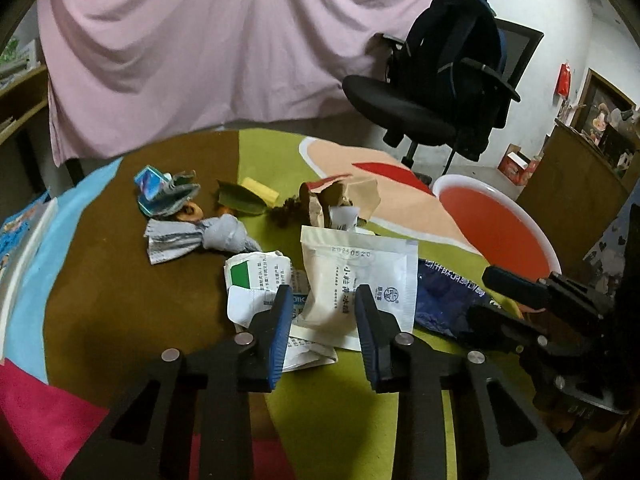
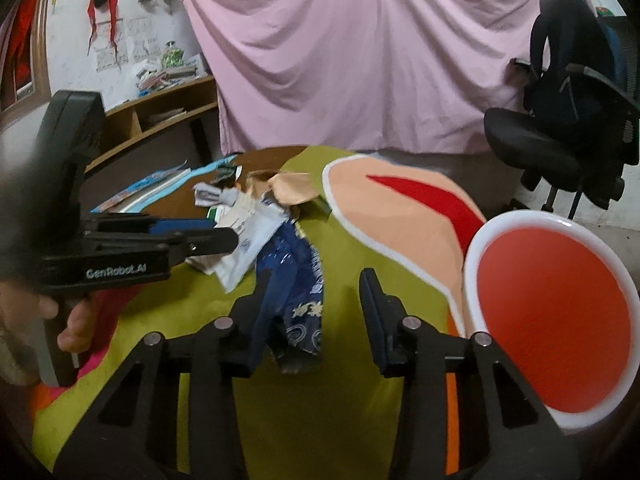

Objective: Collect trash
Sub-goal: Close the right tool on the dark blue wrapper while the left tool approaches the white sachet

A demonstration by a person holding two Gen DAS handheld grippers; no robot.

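A heap of trash lies on a colourful tablecloth. A white sachet point(image 1: 340, 276) with printed text rests on a green-and-white leaflet point(image 1: 252, 276). My left gripper point(image 1: 324, 304) hangs over it, open, its fingers on either side of the sachet's bulging part. The sachet still lies flat. A crumpled blue wrapper point(image 2: 300, 300) lies between the fingers of my right gripper point(image 2: 316, 292), against the left finger, with a wide gap on the right. That gripper is open. A red bowl point(image 2: 520, 216) with a white rim stands to the right.
Farther back lie a grey paper wad point(image 1: 224, 236), a torn brown bag point(image 1: 344, 196), a leaf point(image 1: 240, 200) and a blue carton point(image 1: 150, 182). Books point(image 1: 20, 232) lie at the table's left edge. An office chair with a backpack point(image 1: 440, 80) stands behind, before a pink sheet.
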